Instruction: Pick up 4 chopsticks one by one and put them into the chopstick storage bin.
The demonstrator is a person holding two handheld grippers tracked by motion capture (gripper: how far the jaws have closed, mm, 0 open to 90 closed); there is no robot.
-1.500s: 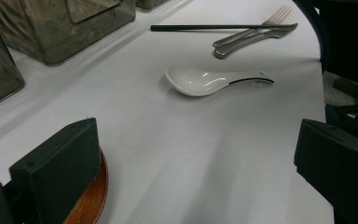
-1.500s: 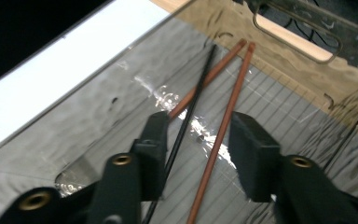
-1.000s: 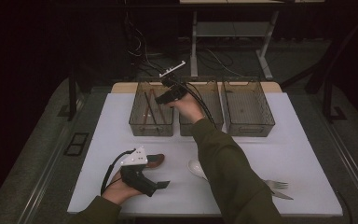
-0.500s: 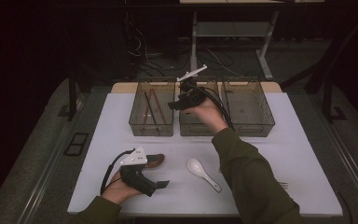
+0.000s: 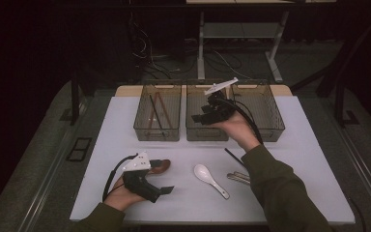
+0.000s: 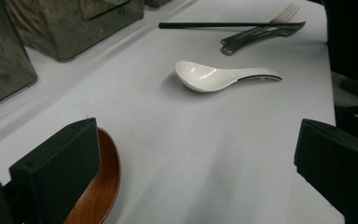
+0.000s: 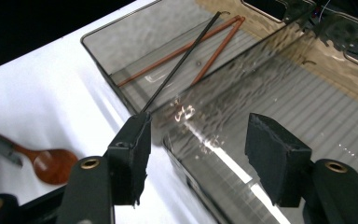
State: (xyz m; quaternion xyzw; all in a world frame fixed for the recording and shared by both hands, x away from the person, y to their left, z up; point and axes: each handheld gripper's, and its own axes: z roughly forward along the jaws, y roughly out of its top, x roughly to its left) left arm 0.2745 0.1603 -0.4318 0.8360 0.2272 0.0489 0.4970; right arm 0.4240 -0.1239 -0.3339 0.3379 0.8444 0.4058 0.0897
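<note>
The right gripper point(image 5: 204, 116) is held open and empty above the middle bin point(image 5: 207, 130), beside the left bin point(image 5: 157, 128) where chopsticks point(image 7: 186, 49) lie. The left gripper point(image 5: 162, 190) is rested open on the table point(image 5: 101, 145), just beside a wooden spoon point(image 5: 160, 166); a white spoon point(image 5: 210, 179) lies nearby.

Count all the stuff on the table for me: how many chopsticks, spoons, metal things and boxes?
Chopsticks: 4 (brown pair, black stick in bin, black stick on table)
Spoons: 2 (white spoon, wooden spoon)
Metal pieces: 2 (one a fork, the other unclear)
Bins: 3
Total: 11
</note>
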